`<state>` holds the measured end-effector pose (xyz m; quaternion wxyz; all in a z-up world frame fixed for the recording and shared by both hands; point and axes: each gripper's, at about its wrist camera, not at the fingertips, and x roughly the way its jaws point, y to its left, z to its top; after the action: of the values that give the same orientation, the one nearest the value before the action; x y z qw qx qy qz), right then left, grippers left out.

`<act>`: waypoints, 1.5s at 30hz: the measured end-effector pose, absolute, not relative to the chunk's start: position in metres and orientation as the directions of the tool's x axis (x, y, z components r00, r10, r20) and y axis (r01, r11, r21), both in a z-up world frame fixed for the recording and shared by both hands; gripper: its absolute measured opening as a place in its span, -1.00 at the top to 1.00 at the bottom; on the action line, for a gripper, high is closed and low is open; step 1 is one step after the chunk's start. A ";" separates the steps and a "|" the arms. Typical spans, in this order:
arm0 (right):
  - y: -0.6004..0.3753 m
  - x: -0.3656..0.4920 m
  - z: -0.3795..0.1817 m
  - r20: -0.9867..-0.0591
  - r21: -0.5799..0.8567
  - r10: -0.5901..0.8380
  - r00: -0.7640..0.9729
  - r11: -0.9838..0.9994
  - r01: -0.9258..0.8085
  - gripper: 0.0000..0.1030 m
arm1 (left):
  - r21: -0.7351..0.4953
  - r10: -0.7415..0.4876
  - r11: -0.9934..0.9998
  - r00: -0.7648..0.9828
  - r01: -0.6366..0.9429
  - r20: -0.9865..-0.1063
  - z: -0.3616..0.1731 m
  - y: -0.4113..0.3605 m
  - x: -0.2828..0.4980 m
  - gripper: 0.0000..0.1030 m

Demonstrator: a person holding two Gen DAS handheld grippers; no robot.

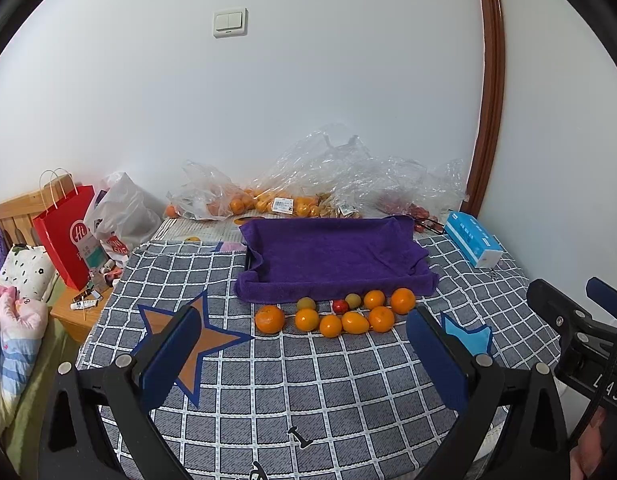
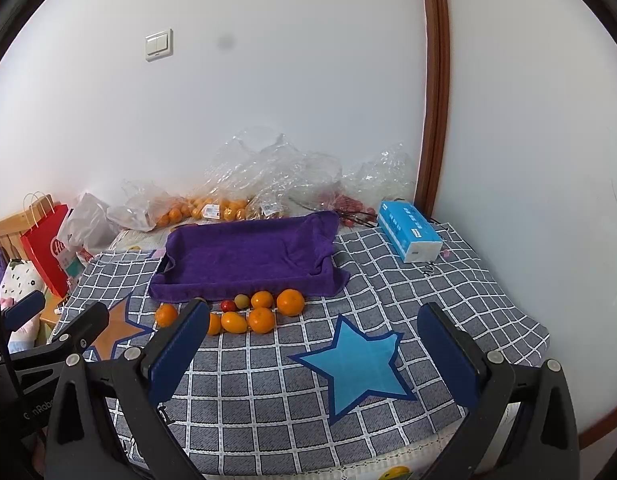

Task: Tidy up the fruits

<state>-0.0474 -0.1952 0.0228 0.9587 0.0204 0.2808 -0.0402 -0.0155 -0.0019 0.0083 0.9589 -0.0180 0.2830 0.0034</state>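
Several oranges (image 1: 270,319) (image 2: 290,302), a small red fruit (image 1: 339,306) (image 2: 227,305) and small greenish fruits (image 1: 306,303) (image 2: 242,301) lie in a loose row on the checked cloth. Just behind them is a tray draped in a purple towel (image 1: 332,256) (image 2: 244,254), holding nothing. My left gripper (image 1: 304,356) is open and empty, hovering in front of the fruit row. My right gripper (image 2: 314,356) is open and empty, in front and to the right of the row, over a blue star patch (image 2: 360,364).
Clear plastic bags of oranges (image 1: 268,200) (image 2: 212,208) lie against the back wall. A blue tissue box (image 1: 472,242) (image 2: 410,236) sits at the right. A red paper bag (image 1: 66,236) and white bag (image 1: 122,216) stand left, beyond the table edge.
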 end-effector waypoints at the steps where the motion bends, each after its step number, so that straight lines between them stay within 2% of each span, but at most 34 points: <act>1: -0.195 -0.047 0.023 -0.540 0.016 -0.065 0.839 0.996 0.088 -0.99 | -0.033 -0.004 0.999 0.839 -0.016 -0.544 0.008 -0.002 -0.015 -1.00; 31: -0.183 -0.028 0.002 -0.545 0.010 -0.040 0.838 0.998 0.054 -0.99 | -0.010 0.028 0.999 0.824 -0.041 -0.566 -0.012 0.011 0.007 -1.00; 35: -0.175 -0.020 -0.008 -0.530 -0.039 -0.059 0.846 0.998 0.045 -0.99 | -0.013 0.042 0.998 0.816 -0.060 -0.576 -0.020 0.020 0.014 -1.00; 41: -0.168 0.005 -0.031 -0.572 -0.031 -0.026 0.820 0.999 0.010 -0.99 | 0.008 0.075 0.996 0.789 -0.088 -0.610 -0.039 0.032 0.034 -0.99; 45: -0.171 0.019 -0.048 -0.582 -0.002 -0.005 0.813 1.000 0.005 -0.94 | -0.003 0.074 0.995 0.751 -0.100 -0.656 -0.057 0.044 0.052 -0.87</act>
<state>0.0185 -0.1713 -0.0485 0.9522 -0.0003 0.3054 -0.0025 0.0524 0.0442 -0.0573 0.9355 -0.0189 0.3498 0.0466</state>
